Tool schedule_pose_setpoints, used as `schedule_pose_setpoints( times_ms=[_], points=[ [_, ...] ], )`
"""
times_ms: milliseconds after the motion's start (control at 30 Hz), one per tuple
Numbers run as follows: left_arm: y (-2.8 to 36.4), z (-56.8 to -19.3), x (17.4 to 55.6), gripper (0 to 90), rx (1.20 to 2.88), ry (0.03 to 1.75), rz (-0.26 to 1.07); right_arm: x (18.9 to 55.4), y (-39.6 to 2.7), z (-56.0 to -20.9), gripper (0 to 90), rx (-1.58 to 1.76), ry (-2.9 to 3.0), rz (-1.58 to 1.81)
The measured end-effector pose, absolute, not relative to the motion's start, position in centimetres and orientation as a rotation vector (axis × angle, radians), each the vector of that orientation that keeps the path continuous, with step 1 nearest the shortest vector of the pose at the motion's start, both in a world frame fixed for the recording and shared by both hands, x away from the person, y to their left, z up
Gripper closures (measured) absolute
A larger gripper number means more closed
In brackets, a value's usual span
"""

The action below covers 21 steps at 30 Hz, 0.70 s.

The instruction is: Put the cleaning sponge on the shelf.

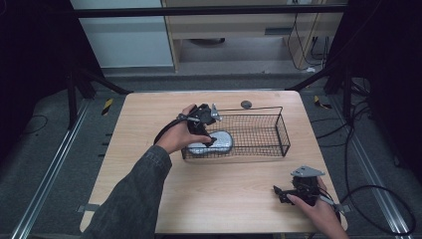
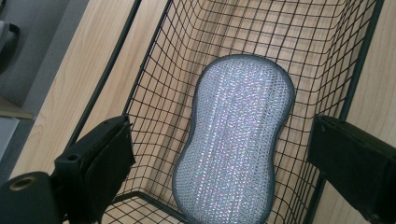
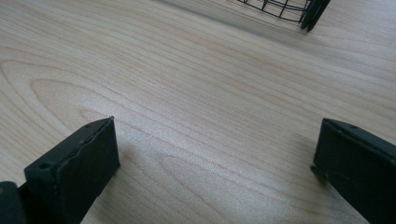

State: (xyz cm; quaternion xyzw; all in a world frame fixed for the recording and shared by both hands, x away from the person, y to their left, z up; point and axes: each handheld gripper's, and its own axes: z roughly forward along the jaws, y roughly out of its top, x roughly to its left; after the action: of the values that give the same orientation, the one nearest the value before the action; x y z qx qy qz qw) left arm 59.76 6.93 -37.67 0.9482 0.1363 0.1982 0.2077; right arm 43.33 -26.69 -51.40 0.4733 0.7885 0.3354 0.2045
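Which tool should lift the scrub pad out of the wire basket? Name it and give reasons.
Left. The left tool is open over the wire basket, jaws on either side of the silver scrub pad. The right tool is open over bare table, well away from the basket.

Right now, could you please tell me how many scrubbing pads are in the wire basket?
1. A single silvery scrubbing pad lies flat on the floor of the wire basket, at its left end, under the open left gripper. The mesh hides nothing, so no others appear.
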Motion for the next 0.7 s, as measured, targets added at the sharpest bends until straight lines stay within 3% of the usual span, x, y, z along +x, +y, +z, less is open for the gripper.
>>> schedule_pose_setpoints(
  times_ms=[700],
  points=[
    [6.6,-36.5,57.8,5.1,2.559,0.374,0.564,43.3,-26.7,-51.4,0.3,1.318,2.199,0.935]
  ],
)
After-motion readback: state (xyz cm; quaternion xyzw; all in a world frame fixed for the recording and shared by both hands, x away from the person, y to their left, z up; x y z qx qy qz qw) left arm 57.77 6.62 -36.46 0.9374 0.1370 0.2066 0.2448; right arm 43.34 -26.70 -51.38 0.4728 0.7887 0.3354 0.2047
